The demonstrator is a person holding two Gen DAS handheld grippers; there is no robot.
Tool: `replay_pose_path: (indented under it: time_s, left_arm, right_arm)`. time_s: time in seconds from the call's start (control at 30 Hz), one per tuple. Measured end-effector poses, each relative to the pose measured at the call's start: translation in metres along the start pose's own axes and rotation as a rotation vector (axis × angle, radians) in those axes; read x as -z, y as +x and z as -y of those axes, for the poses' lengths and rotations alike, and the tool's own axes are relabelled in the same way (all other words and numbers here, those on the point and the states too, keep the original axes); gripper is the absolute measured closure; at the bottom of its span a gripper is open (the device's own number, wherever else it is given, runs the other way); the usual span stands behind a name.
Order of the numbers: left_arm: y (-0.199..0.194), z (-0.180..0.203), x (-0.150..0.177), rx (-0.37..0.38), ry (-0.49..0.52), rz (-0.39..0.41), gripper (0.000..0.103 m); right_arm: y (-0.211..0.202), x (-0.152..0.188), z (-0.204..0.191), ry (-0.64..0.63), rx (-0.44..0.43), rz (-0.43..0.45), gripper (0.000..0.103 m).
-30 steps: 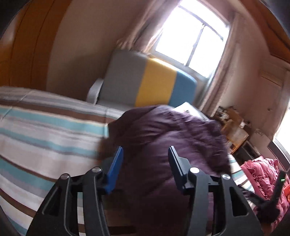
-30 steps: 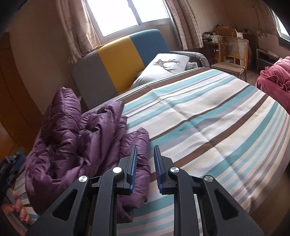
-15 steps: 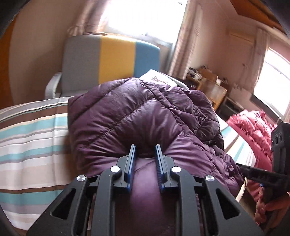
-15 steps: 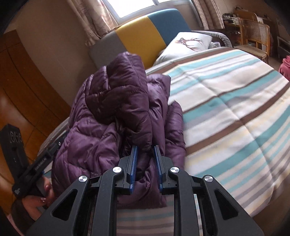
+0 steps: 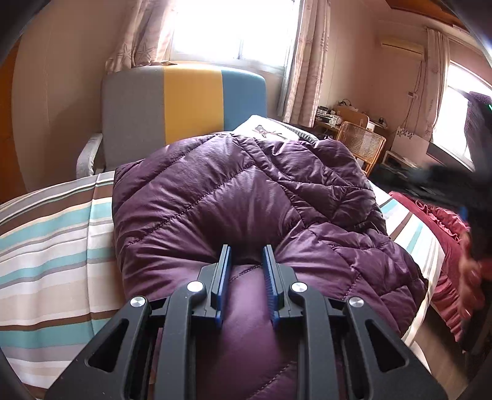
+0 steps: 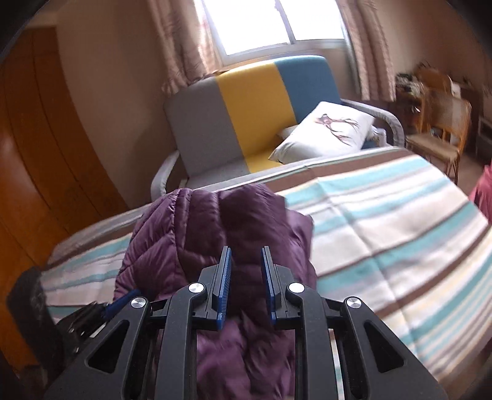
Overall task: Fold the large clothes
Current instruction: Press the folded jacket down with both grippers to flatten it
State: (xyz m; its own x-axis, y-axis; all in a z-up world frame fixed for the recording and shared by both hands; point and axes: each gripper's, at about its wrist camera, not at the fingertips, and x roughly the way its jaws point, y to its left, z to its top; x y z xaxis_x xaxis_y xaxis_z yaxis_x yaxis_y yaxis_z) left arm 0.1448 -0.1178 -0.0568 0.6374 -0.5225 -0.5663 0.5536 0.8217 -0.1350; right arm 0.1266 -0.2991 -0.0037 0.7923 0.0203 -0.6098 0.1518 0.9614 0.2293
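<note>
Furniture crowds the far side of the bed (image 5: 46, 246): an armchair (image 5: 184, 104) in grey, yellow and blue panels stands under the window (image 6: 261, 21), with a white printed pillow (image 6: 329, 132) on its seat, and a cane chair (image 5: 359, 141) sits by a cluttered desk further right. Beside the bed's right edge lies a red ruffled cover (image 5: 442, 243). On the striped bedspread rests the purple down jacket (image 5: 246, 200), bunched into a thick mound whose long axis runs roughly from the near edge toward the armchair; which end is collar or hem cannot be made out. The left gripper (image 5: 246, 264) is clamped on a fold of the jacket's near edge, the fabric puffing up between its blue pads. The right gripper (image 6: 246, 267) likewise pinches a raised ridge of the jacket (its view is smeared by motion blur, so quilting detail is lost). In the left view the jacket hides most of the pillow, and a blurred hand (image 5: 470, 277) with a dark shape above it is cut off at the right border.
</note>
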Motion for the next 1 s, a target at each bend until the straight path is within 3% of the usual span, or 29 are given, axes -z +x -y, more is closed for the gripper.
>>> replay_pose_path:
  time_s: [0.07, 0.17, 0.27, 0.5, 0.7, 0.8, 1.0]
  left_arm:
    - [0.000, 0.002, 0.000, -0.011, -0.002, -0.002, 0.084]
    - [-0.001, 0.006, 0.000, -0.025, 0.004, -0.007, 0.084]
    - [0.000, 0.009, -0.001, -0.028, 0.003, -0.012, 0.083]
    - [0.006, 0.021, 0.002, -0.016, 0.036, -0.006, 0.081]
    - [0.005, 0.011, -0.011, 0.018, -0.020, -0.041, 0.077]
    - [0.006, 0.002, -0.034, -0.055, -0.043, -0.041, 0.057]
    - [0.037, -0.010, -0.074, -0.160, -0.067, -0.126, 0.056]
  right_arm:
    - [0.018, -0.007, -0.013, -0.052, 0.022, -0.016, 0.083]
    - [0.047, -0.010, -0.018, -0.112, 0.126, -0.056, 0.083]
    - [0.064, 0.001, 0.006, -0.044, 0.175, -0.102, 0.083]
    - [0.091, 0.033, 0.038, 0.030, 0.193, -0.094, 0.083]
    - [0.102, 0.035, 0.040, 0.021, 0.197, -0.106, 0.083]
    - [0.101, 0.036, 0.041, 0.029, 0.197, -0.099, 0.083]
    - [0.102, 0.036, 0.038, 0.019, 0.209, -0.097, 0.083]
